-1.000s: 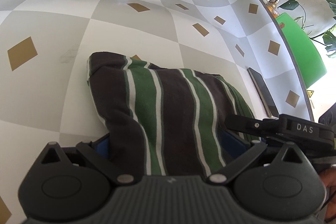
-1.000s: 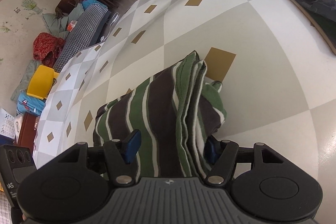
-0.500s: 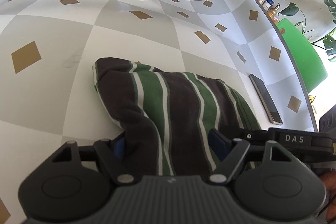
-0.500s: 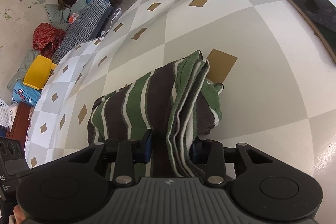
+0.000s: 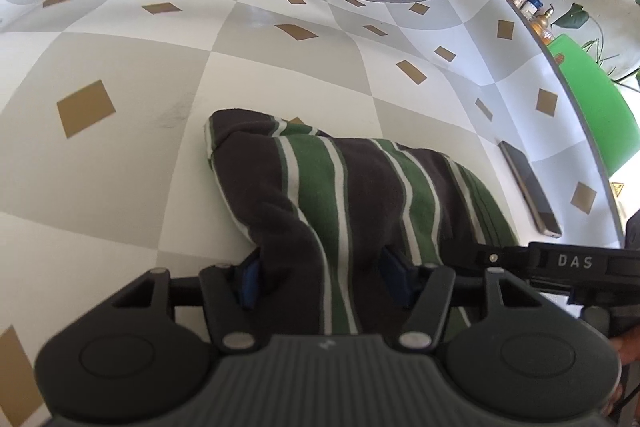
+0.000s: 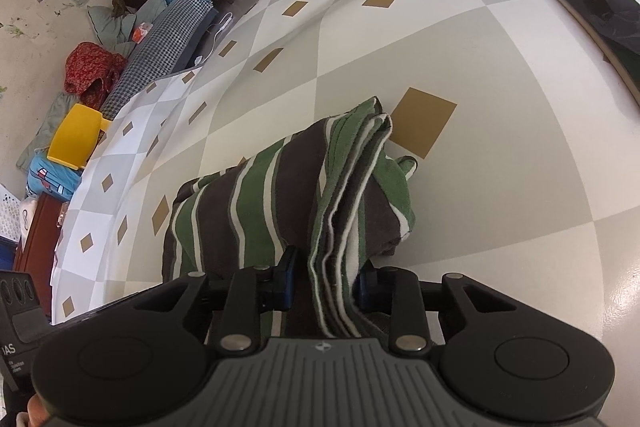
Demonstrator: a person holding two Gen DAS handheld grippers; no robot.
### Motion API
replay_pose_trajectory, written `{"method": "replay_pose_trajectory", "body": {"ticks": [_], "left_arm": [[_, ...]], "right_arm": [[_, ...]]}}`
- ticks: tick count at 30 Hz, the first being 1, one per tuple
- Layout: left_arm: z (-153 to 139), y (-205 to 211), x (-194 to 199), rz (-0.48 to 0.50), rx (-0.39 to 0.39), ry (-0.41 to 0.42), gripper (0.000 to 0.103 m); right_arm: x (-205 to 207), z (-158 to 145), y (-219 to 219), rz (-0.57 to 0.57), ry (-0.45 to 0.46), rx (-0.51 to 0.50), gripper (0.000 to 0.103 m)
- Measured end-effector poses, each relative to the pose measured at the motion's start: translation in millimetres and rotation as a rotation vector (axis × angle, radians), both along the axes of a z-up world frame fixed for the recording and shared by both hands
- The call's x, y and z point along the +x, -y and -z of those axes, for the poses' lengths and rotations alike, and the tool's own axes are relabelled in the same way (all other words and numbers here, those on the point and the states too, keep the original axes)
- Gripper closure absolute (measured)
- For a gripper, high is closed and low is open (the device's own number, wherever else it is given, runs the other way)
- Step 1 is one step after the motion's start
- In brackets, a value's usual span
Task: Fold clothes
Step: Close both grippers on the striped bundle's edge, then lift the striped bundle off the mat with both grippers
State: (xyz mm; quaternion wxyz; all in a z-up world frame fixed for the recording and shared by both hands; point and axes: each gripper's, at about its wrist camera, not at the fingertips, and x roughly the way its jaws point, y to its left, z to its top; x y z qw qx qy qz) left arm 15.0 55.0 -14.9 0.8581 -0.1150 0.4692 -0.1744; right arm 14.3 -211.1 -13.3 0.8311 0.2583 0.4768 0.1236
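Observation:
A folded garment point(image 5: 340, 187) with green, dark brown and white stripes lies on the checkered tablecloth point(image 5: 120, 75). My left gripper point(image 5: 320, 279) is at its near end. Its jaws are closing, and its blue pads point(image 5: 248, 279) press on a thick bunch of the cloth. In the right wrist view the same garment point(image 6: 256, 195) shows its stacked folded edges. My right gripper point(image 6: 324, 281) has its jaws closing too, and its pads point(image 6: 286, 279) pinch those layered edges. The two grippers sit side by side at the garment's near side.
A dark phone point(image 5: 528, 187) lies on the tablecloth to the right of the garment, also visible as the phone point(image 6: 600, 23) in the right wrist view. A green chair point(image 5: 592, 99) stands past the table's right edge. Furniture and a yellow stool point(image 6: 76, 137) stand beyond the left edge.
Both grippers' jaws have come in from wide apart onto the garment. The cloth between them is now bunched, and the left view has tipped slightly.

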Motion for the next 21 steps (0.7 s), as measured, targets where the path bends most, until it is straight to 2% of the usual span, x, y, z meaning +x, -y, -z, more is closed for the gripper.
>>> {"method": "replay_pose_trajectory", "body": {"ticks": [5, 7, 8, 13, 16, 21], "left_arm": [[-0.8, 15.2, -6.3, 0.06, 0.105, 0.046, 0.032], [-0.5, 22.4, -8.4, 0.079, 0.121, 0.069, 0.032], [-0.4, 25.8, -9.2, 0.087, 0.124, 0.081, 0.035], [-2.8, 36.3, -13.0, 0.084, 0.142, 0.122, 0.074], [-7.9, 38.0, -17.7, 0.067, 0.167, 0.146, 0.08], [-16.9, 38.7, -24.7, 0.039, 0.193, 0.176, 0.081]], "right_arm": [[-0.3, -0.3, -1.6, 0.003, 0.002, -0.003, 0.074], [-0.9, -1.4, -5.8, -0.012, 0.016, -0.027, 0.074], [-1.3, -2.1, -8.3, -0.023, 0.024, -0.042, 0.073], [-2.3, -4.4, -14.8, -0.051, 0.049, -0.085, 0.079], [-3.1, -7.0, -18.3, -0.068, 0.069, -0.1, 0.083], [-6.6, -12.0, -26.3, -0.104, 0.103, -0.122, 0.085]]}}
